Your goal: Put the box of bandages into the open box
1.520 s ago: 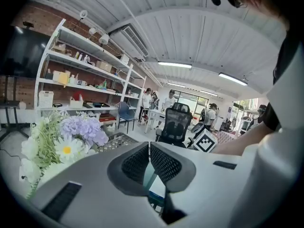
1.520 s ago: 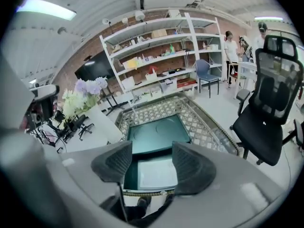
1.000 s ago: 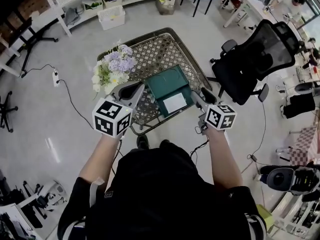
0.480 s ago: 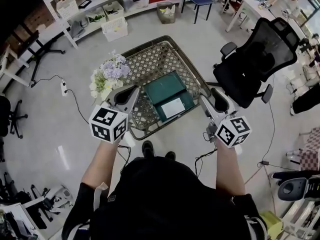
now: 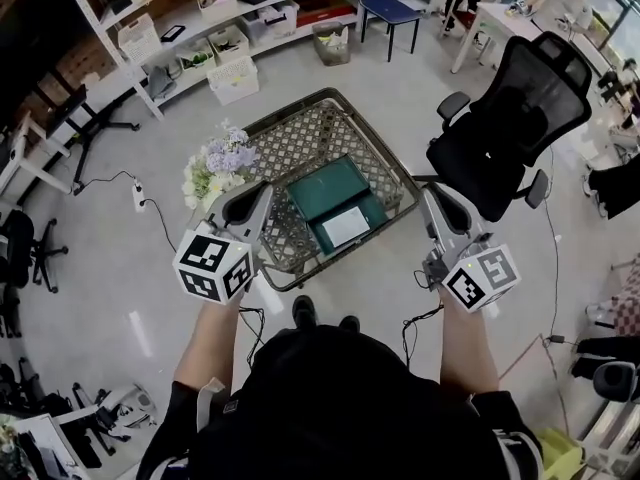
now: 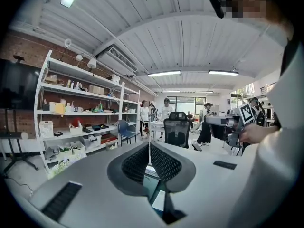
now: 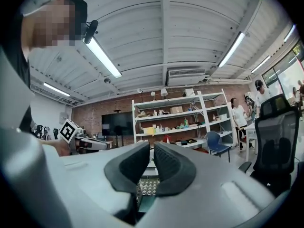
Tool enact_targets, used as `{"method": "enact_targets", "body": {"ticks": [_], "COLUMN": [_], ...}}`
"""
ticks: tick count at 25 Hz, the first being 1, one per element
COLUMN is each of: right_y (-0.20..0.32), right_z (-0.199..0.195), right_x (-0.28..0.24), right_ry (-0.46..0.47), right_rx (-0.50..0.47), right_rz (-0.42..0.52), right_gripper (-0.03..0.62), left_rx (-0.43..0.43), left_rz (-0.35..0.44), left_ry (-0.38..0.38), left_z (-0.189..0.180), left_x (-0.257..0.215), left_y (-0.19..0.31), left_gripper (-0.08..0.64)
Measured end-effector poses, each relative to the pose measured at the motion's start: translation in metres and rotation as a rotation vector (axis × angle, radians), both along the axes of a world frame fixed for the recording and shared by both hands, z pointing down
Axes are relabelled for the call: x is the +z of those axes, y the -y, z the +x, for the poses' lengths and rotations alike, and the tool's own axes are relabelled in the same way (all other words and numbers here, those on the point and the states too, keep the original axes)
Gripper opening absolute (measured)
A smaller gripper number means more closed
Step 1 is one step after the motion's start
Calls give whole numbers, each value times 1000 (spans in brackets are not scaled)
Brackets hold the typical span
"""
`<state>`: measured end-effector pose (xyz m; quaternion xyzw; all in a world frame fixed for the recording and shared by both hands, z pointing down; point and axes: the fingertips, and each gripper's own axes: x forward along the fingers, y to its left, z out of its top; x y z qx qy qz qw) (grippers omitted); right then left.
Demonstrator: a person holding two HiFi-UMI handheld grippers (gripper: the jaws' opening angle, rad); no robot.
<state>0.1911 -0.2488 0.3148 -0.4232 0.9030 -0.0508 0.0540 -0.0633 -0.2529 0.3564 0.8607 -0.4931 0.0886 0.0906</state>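
Note:
A green open box lies on the metal mesh table, and a white flat box of bandages rests inside it. My left gripper hovers over the table's left front corner beside the box, its jaws shut and empty. My right gripper hangs off the table's right edge, clear of the box. Its jaws are closing, with a thin slit left and nothing between them. Under the left gripper's jaws, the green box shows.
A bunch of pale flowers stands at the table's left corner, close to my left gripper. A black office chair is to the right of the table. Shelves with bins line the far wall. Cables and a power strip lie on the floor.
Both grippers have drawn back toward the person. The right one has left the green box's edge and moved out to the right, past the table's rim.

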Motion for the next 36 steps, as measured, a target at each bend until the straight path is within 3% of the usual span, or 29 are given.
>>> {"method": "enact_targets", "body": {"ticks": [2, 7, 18, 25, 36], "right_y": [-3, -15, -6, 16, 22], "right_z": [3, -3, 13, 3, -5], "right_x": [-5, -12, -9, -23, -17], "right_ry": [-2, -23, 14, -38, -13], "right_rx": [-2, -46, -13, -21, -6], "right_rz": [23, 64, 40, 67, 39], "right_gripper": [11, 9, 8, 8, 8], "left_rx": [-8, -18, -24, 45, 29], "left_rz": [5, 3, 8, 6, 13], "left_ry": [-10, -15, -8, 85, 54], "left_z": [1, 2, 9, 24, 18], "left_x": [-3, -5, -6, -7, -10], "left_y": [-1, -5, -2, 6, 15], "left_gripper": [17, 17, 17, 17, 17]}}
